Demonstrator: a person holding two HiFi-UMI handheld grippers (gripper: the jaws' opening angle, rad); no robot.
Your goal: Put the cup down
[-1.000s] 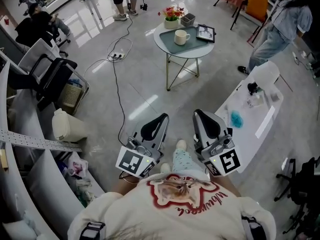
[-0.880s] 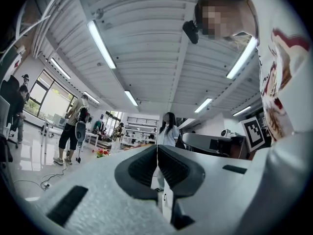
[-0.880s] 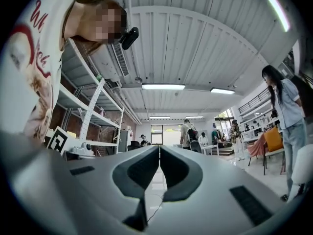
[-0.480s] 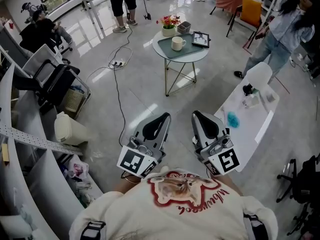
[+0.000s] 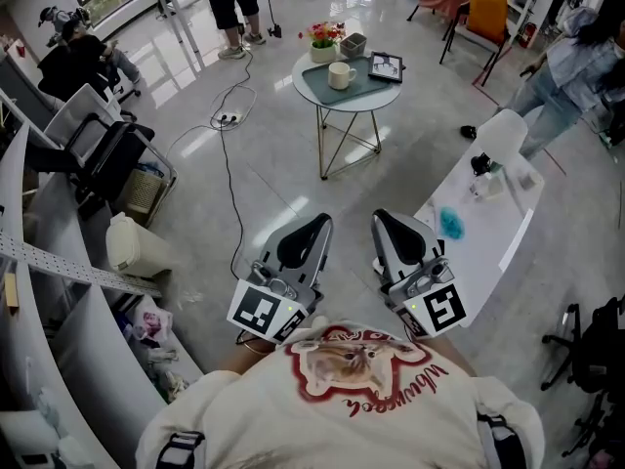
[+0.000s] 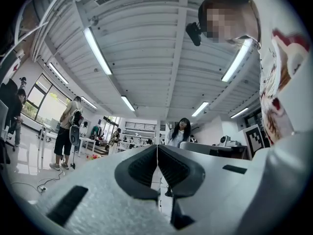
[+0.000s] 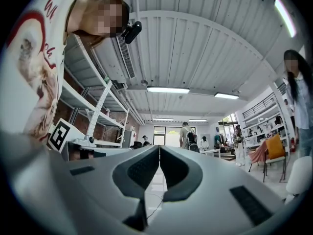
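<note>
A white cup (image 5: 340, 75) stands on the round green-topped table (image 5: 363, 94) far ahead of me in the head view. Both grippers are held close to my chest, well short of that table. My left gripper (image 5: 311, 231) is shut with nothing between its jaws, and its dark pads (image 6: 157, 164) meet tip to tip in the left gripper view. My right gripper (image 5: 389, 225) is likewise shut and empty, its pads (image 7: 159, 166) touching in the right gripper view. Neither gripper view shows the cup.
On the round table also sit a flower pot (image 5: 324, 42), a small grey box (image 5: 354, 43) and a framed picture (image 5: 386, 66). A long white table (image 5: 488, 233) lies to the right, shelving (image 5: 59, 262) to the left. A cable (image 5: 227, 154) trails across the floor. People stand at the room's far side.
The head view has shifted, so the round table sits a little higher and further left. Both grippers stay shut near my chest. The person at the right has moved further right.
</note>
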